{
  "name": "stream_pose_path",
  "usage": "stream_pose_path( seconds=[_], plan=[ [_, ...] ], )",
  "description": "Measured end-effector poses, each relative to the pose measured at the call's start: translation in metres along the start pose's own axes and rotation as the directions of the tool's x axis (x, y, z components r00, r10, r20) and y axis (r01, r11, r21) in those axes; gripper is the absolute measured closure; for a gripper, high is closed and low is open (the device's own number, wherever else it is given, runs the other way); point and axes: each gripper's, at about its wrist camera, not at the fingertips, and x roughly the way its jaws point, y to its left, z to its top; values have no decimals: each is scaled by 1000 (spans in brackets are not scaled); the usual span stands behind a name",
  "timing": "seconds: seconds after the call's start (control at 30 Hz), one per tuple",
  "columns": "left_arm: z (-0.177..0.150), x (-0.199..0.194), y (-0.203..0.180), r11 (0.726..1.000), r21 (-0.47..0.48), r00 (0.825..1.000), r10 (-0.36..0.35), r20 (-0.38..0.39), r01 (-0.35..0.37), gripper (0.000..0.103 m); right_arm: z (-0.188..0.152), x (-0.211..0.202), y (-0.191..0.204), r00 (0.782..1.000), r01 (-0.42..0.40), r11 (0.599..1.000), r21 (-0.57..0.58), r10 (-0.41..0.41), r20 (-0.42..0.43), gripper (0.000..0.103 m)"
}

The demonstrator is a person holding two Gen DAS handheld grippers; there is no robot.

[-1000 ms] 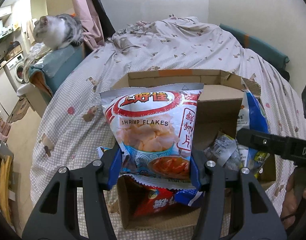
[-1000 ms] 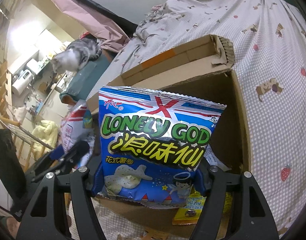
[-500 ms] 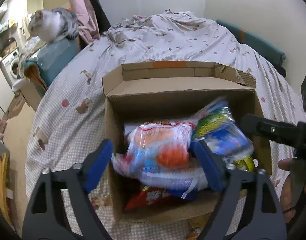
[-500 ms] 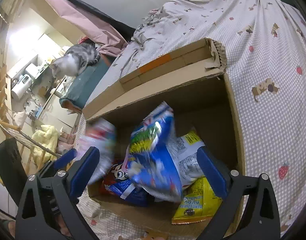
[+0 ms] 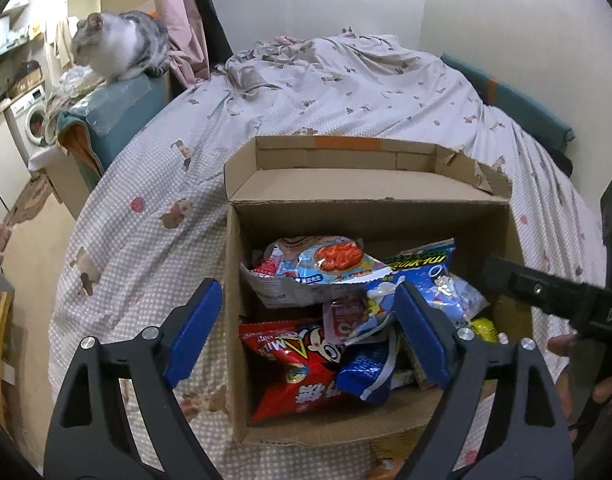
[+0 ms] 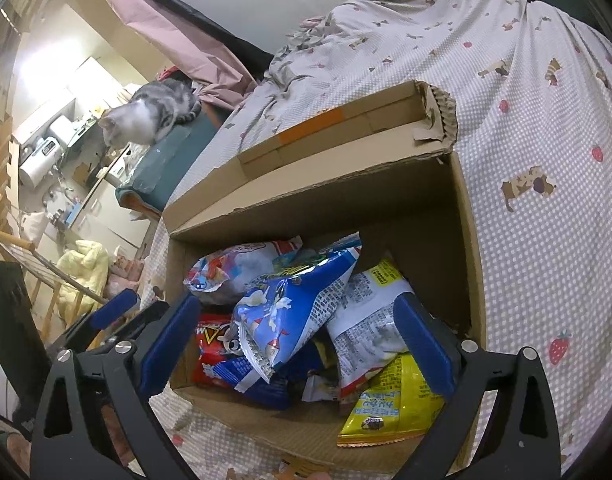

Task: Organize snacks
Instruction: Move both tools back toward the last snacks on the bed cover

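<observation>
snack bags heaped loosely inside open cardboard box on bed

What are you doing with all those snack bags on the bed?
A person is tidying snacks into a cardboard box that sits on the bed. Both handheld tools, the left tool and the right tool, hover open and empty above the box. A shrimp flakes bag and a blue Lonely God bag lie on top of the pile inside, over a red bag and a yellow bag. A cat sits nearby.
</observation>
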Motion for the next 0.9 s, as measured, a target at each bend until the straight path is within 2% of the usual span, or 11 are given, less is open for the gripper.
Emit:
stream_pose_path(
  seconds=[0.17,0.23,0.33,0.57,0.67,0.9],
  plan=[
    [-2,-9,1,1000,-3,1000,-7,16,7,17,1,-12,0,1000,8,1000,1,-8,27,3],
    [-3,-11,5,999,-28,999,-32,-3,32,17,0,-18,1,999,5,1000,7,-6,32,3],
    [-6,-19,11,998,-53,1000,-27,-3,27,17,-5,-28,5,999,10,1000,-4,-10,32,3],
    [-10,-51,18,997,-58,999,-46,27,48,17,-21,-46,17,1000,30,999,-27,-30,10,3],
    [-16,-66,20,999,-40,998,-28,50,30,17,-33,-52,18,1000,31,999,-25,-31,-3,3],
    [-42,-80,28,998,-68,1000,-17,0,17,17,-66,-67,15,999,28,999,27,-26,-46,3]
  ],
)
